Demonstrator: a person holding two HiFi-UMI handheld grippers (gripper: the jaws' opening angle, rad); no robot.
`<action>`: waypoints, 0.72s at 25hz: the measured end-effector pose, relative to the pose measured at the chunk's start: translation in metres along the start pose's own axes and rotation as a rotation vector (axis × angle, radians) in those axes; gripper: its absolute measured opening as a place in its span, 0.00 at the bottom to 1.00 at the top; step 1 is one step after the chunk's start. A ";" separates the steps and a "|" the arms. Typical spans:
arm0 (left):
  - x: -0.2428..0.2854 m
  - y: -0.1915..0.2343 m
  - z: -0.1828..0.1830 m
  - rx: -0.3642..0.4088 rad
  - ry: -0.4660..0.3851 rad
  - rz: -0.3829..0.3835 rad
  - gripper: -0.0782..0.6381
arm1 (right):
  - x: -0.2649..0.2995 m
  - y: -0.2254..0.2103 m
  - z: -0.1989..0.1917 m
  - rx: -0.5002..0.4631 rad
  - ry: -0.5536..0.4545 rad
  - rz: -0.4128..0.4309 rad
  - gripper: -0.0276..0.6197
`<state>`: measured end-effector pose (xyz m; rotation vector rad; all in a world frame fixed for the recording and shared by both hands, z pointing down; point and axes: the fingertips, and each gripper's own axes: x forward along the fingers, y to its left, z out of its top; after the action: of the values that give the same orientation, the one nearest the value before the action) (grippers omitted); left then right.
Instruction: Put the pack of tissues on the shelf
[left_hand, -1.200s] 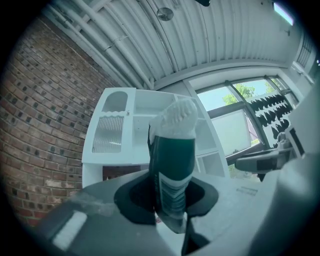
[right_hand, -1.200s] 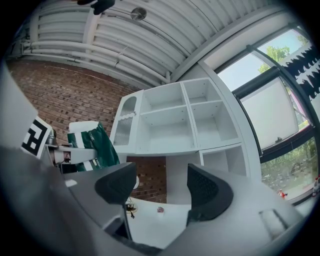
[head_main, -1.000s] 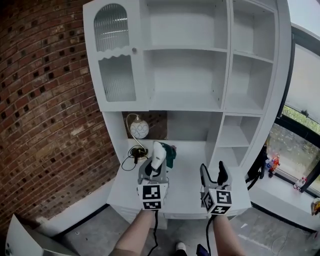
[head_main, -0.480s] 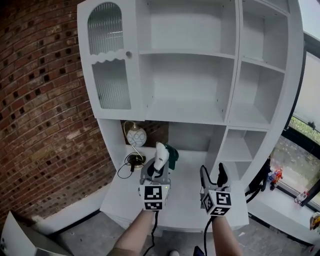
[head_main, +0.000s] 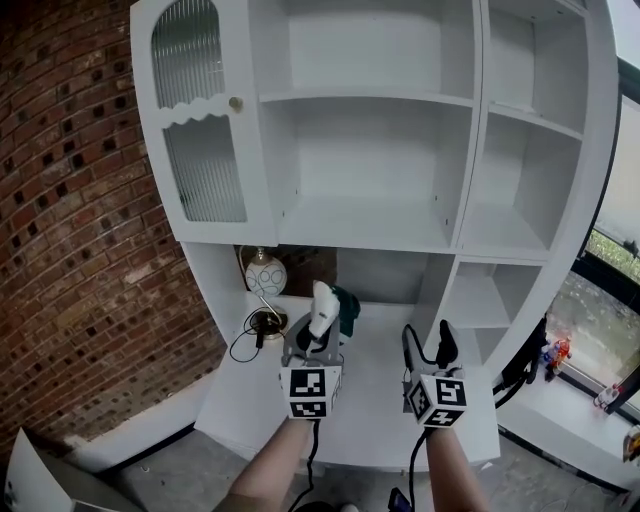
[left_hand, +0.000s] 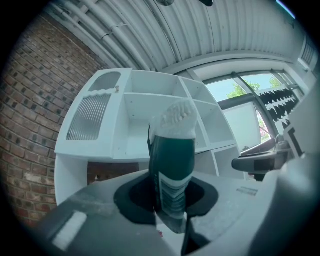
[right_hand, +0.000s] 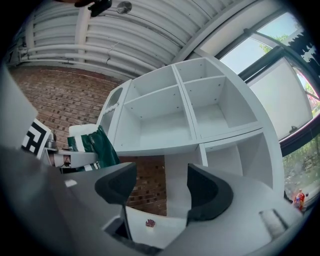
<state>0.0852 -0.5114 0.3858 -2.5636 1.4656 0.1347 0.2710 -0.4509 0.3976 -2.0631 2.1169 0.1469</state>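
My left gripper (head_main: 322, 318) is shut on a dark green and white pack of tissues (head_main: 336, 308), held upright above the white counter (head_main: 370, 400). In the left gripper view the pack of tissues (left_hand: 172, 165) stands between the jaws, its white top toward the shelf unit (left_hand: 145, 125). My right gripper (head_main: 428, 345) hovers open and empty to the right. In the right gripper view the right gripper (right_hand: 156, 192) has a wide gap, and the pack of tissues (right_hand: 92, 145) shows at left. The white shelf unit (head_main: 370, 220) rises ahead with empty compartments.
A round white lamp (head_main: 264, 273) and a black cable (head_main: 250, 335) sit at the counter's back left. A ribbed glass cabinet door (head_main: 200, 140) closes the shelf's left side. Brick wall (head_main: 70, 250) stands to the left, a window (head_main: 600, 290) to the right.
The view has tilted up and closer to the shelf unit. Both grippers keep their places, the left still holding the pack.
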 end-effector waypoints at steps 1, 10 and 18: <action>0.003 0.000 -0.002 -0.002 0.001 -0.007 0.25 | 0.002 0.000 -0.001 0.000 0.001 -0.003 0.52; 0.027 0.010 -0.005 -0.026 0.006 -0.069 0.25 | 0.024 0.005 -0.003 -0.005 0.011 -0.045 0.52; 0.033 0.012 -0.002 -0.128 0.000 -0.136 0.25 | 0.036 0.024 -0.006 0.057 0.012 -0.016 0.52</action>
<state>0.0914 -0.5457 0.3807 -2.7550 1.3180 0.2158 0.2455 -0.4867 0.3945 -2.0535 2.0856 0.0709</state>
